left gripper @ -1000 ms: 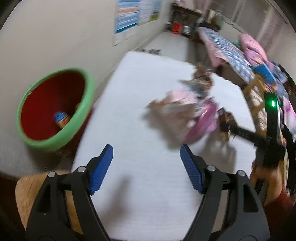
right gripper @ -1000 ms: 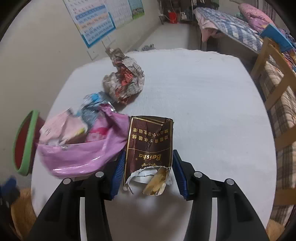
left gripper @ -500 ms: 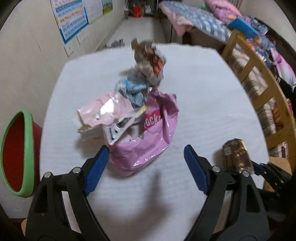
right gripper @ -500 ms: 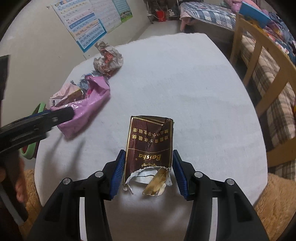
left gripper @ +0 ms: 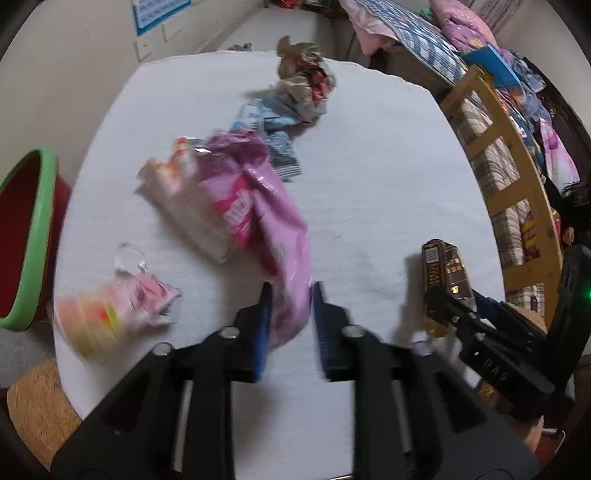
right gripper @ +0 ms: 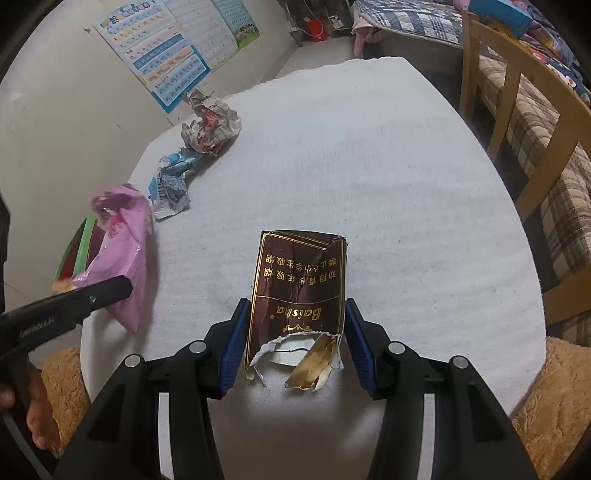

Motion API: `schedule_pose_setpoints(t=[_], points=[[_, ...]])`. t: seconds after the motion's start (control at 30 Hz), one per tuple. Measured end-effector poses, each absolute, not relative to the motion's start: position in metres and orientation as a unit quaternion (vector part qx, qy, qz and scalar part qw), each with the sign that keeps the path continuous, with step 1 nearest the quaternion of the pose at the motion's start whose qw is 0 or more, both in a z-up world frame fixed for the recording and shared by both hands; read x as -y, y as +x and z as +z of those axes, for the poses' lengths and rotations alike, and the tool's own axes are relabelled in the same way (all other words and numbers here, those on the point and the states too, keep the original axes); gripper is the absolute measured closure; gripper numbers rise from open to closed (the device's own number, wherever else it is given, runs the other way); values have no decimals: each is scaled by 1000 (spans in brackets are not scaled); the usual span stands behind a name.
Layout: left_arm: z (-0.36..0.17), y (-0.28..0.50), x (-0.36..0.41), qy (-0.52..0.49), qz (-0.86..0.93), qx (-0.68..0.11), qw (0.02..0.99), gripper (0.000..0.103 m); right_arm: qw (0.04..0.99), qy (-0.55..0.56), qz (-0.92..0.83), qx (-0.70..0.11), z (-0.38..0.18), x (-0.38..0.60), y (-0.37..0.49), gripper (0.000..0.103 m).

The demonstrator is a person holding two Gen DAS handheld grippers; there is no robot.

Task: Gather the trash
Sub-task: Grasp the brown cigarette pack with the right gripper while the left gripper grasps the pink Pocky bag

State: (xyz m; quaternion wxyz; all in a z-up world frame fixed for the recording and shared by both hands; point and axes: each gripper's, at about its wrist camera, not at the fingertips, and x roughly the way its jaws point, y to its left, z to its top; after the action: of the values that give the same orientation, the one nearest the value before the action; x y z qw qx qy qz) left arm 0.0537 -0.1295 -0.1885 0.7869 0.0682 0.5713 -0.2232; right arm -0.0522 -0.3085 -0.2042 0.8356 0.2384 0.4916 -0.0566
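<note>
My left gripper is shut on a pink snack bag, held above the white table; the bag also shows in the right wrist view. A pale pink wrapper is blurred at the table's left edge, and a whitish wrapper sits by the bag. My right gripper is shut on a torn brown cigarette pack, also seen in the left wrist view. A crumpled paper ball and a blue wrapper lie farther back.
A red bin with a green rim stands left of the table. A wooden chair and a bed stand to the right. A poster hangs on the wall.
My left gripper has closed on the pink bag and lifted it. A pale pink wrapper has come loose and moves at the table's left edge. The right gripper still holds the brown pack.
</note>
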Motion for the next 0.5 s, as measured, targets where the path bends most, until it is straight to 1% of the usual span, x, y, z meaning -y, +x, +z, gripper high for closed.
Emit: schedule_pose_setpoints(t=[0.03,0.13,0.17,0.23,0.37,0.5], points=[[-189,54,127,65,-219,-571,789,56,835,238,-56,-492,-205,309,-52,54],[-192,59,124,50,-206,-574,791,46,836,238,-56,-490,-204,309,-53,54],[-193,62,123,42,-203,-575,791,40,837,238,-57,-490,-204,309,-53,53],[-194,65,123,34,-202,-576,791,38,836,239,-57,-490,-204,309,-54,53],[-204,74,131,26,-205,-588,782,38,836,240,-58,-490,-204,310,-54,53],[-209,79,135,-2,-205,-601,772,38,838,241,-57,-487,-203,310,-55,53]])
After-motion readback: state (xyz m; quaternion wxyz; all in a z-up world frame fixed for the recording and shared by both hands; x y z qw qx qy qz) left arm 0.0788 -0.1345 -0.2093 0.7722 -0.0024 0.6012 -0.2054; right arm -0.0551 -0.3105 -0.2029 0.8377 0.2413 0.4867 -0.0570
